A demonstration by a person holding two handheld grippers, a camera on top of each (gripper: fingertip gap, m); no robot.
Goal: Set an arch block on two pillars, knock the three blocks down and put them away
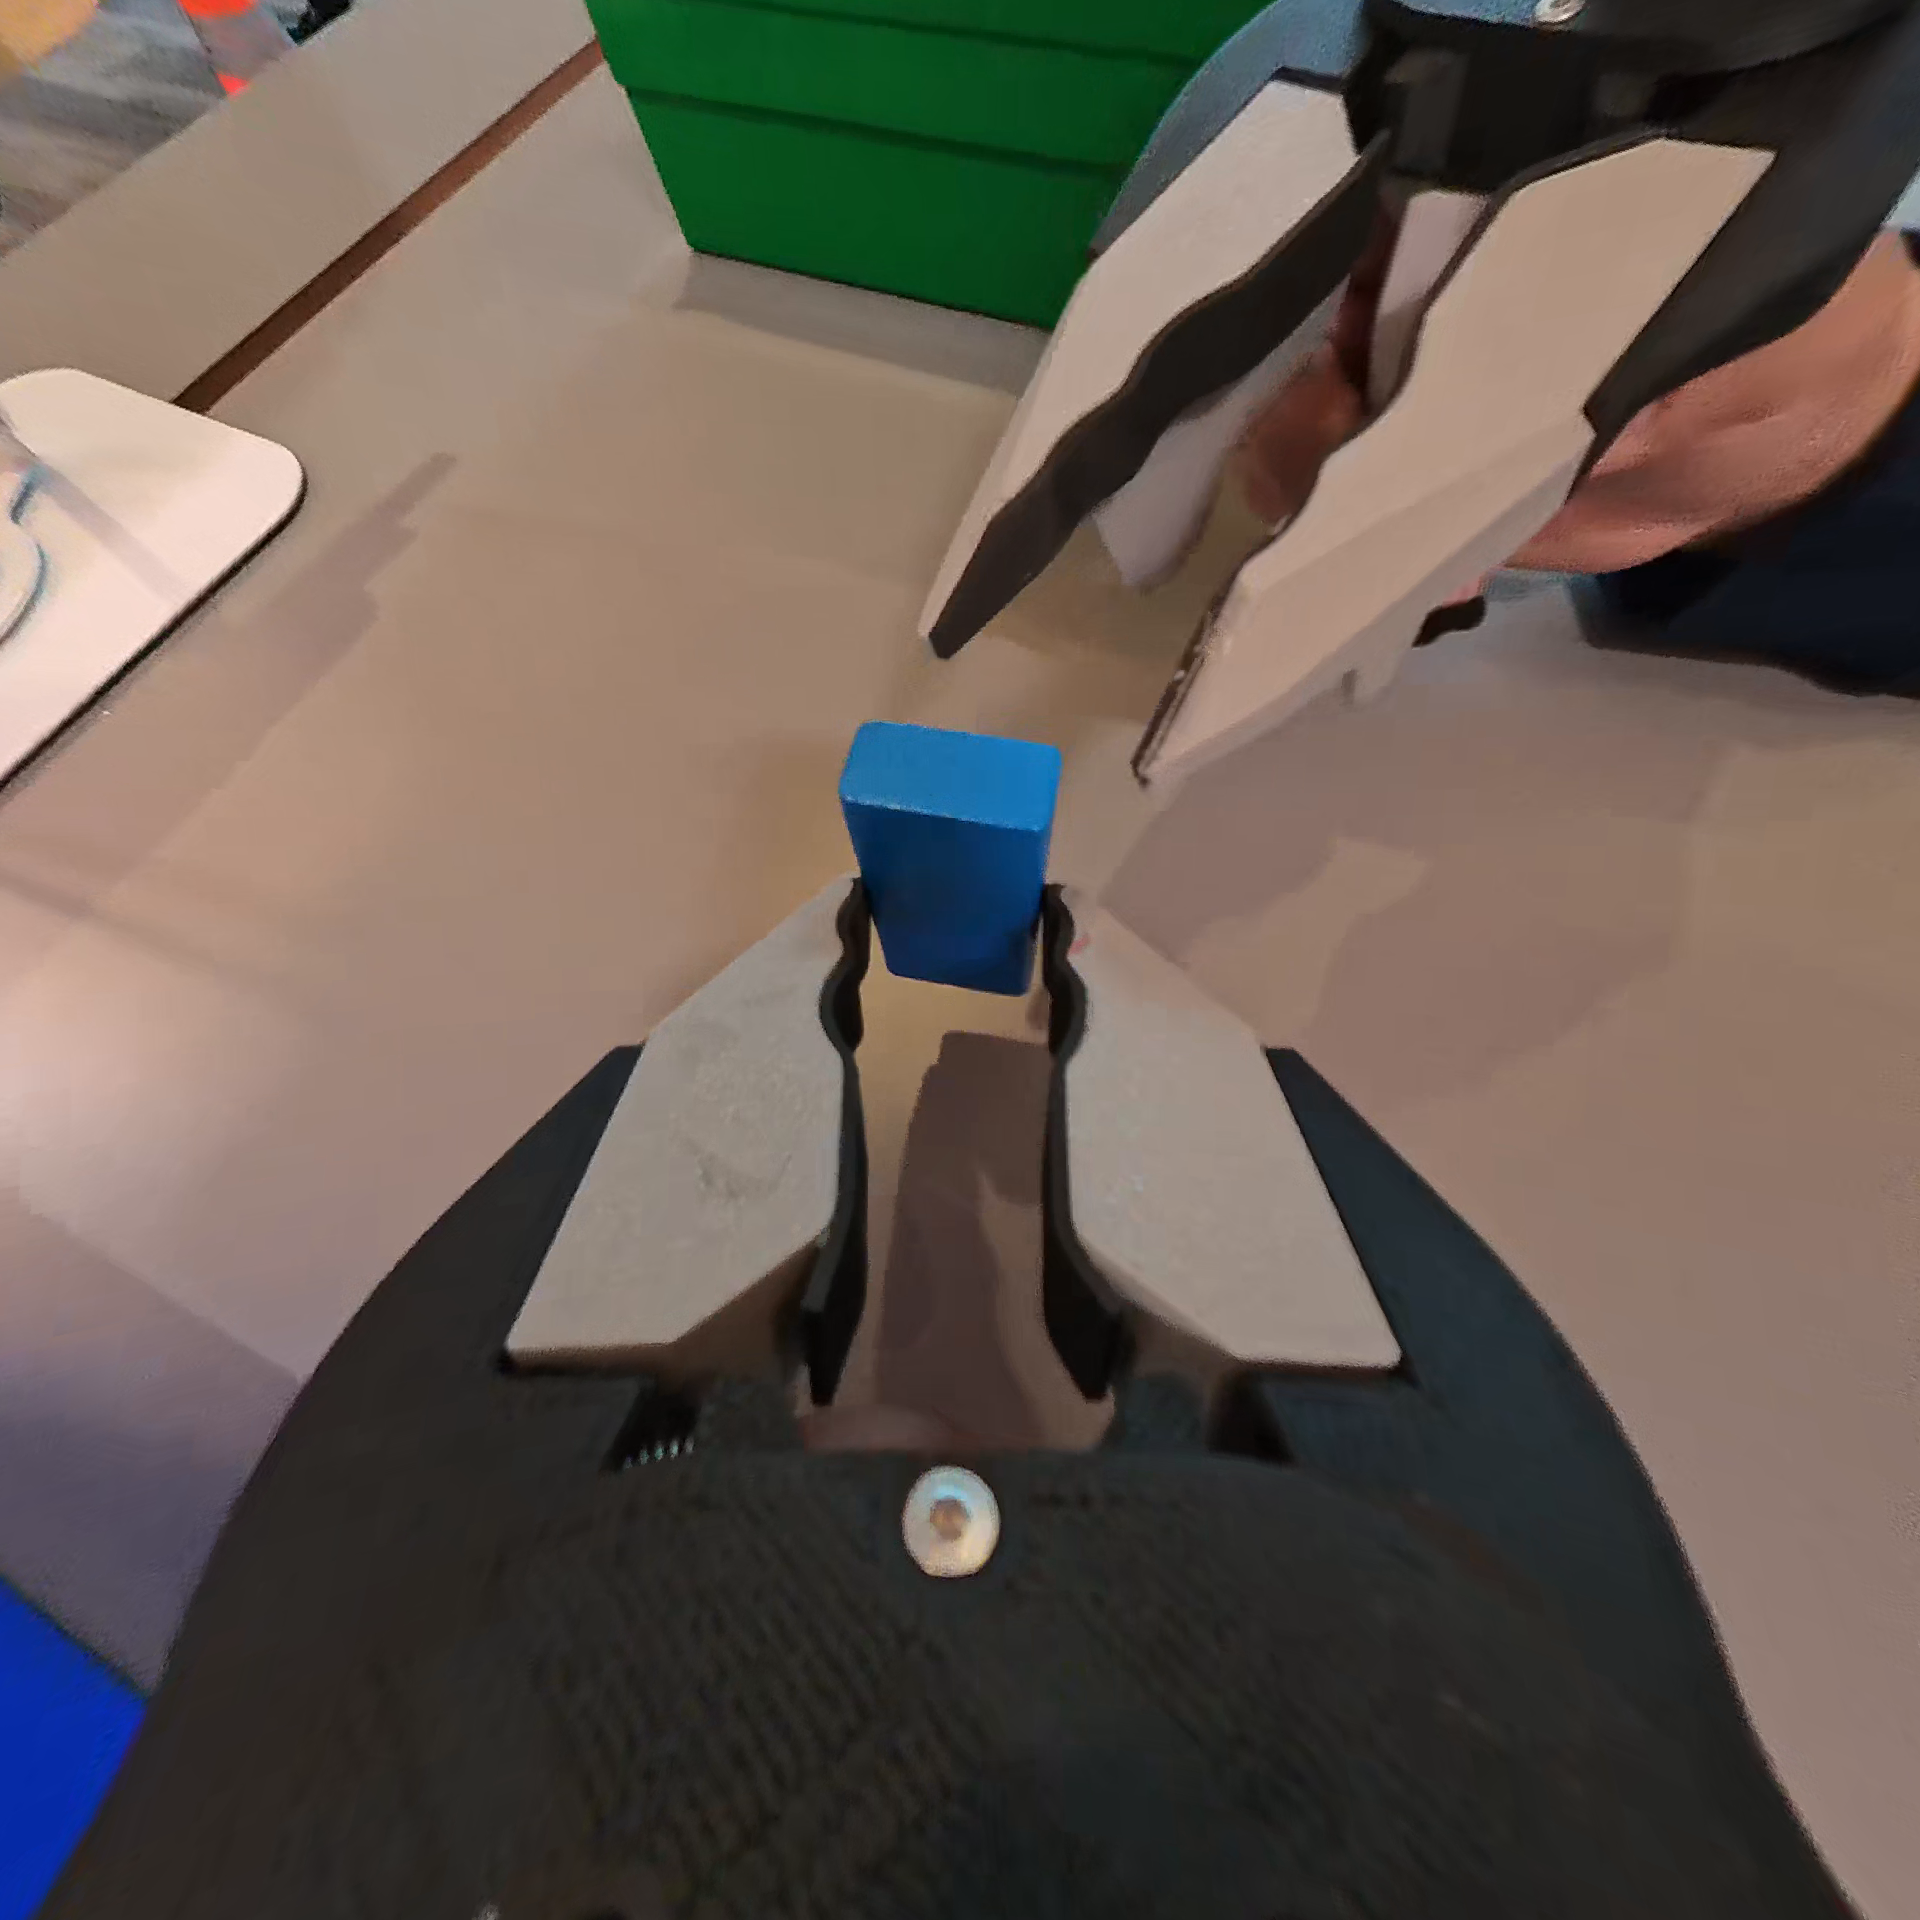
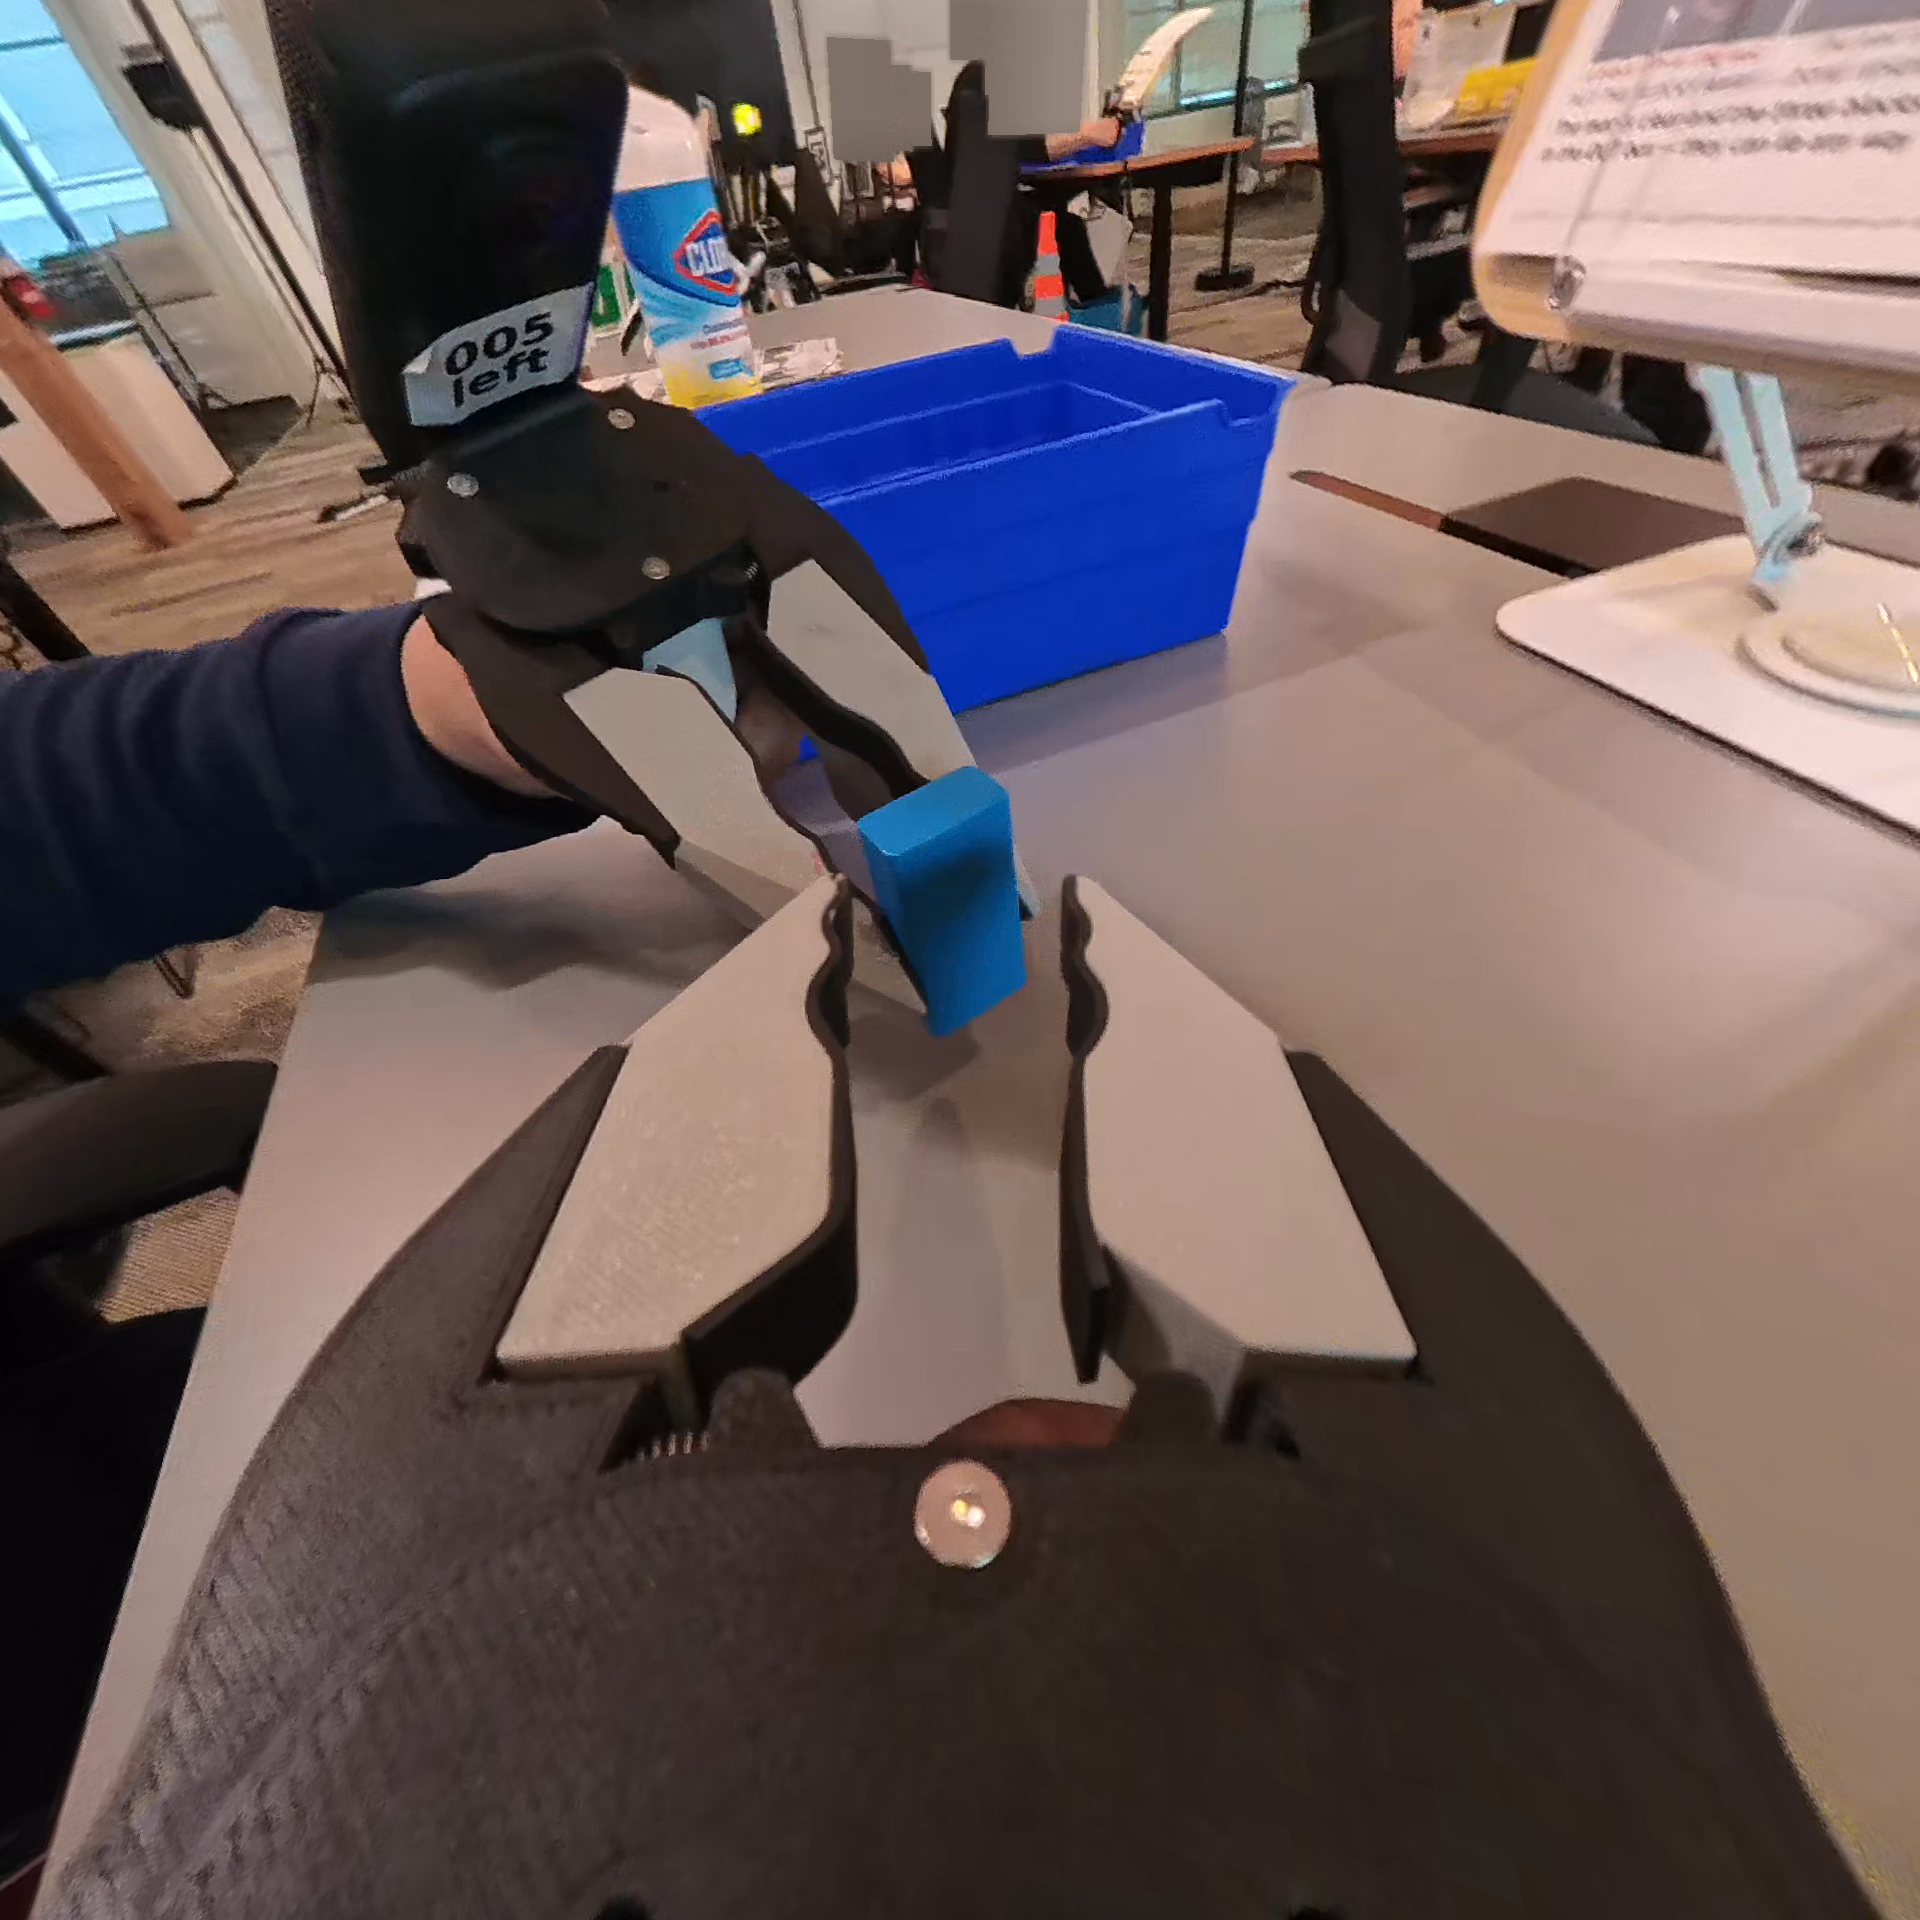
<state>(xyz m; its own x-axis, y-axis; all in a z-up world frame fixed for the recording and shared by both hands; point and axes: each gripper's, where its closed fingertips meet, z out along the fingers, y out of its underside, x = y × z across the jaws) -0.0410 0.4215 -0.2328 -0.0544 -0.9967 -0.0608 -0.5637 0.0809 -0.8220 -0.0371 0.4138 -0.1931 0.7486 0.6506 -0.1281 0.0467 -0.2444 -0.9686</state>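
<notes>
The left gripper (image 1: 951,914) is clenched on a blue rectangular wooden block (image 1: 948,857), gripping its lower part between the fingertips. In the right wrist view the block (image 2: 951,904) stands tilted, its lower end at or just above the grey tabletop (image 2: 1455,935); contact cannot be confirmed. The right gripper (image 2: 956,914) is released, jaws spread with nothing between them, positioned just beside the block on its near side. In the left wrist view it (image 1: 1039,696) hangs above the table beyond the block. A blue plastic bin (image 2: 1039,520) sits farther along the table, well apart from the block. A green plastic bin (image 1: 883,156) stands at the far side. A white stand base (image 2: 1714,655) occupies the table's right edge. Bare tabletop surrounds the block.
</notes>
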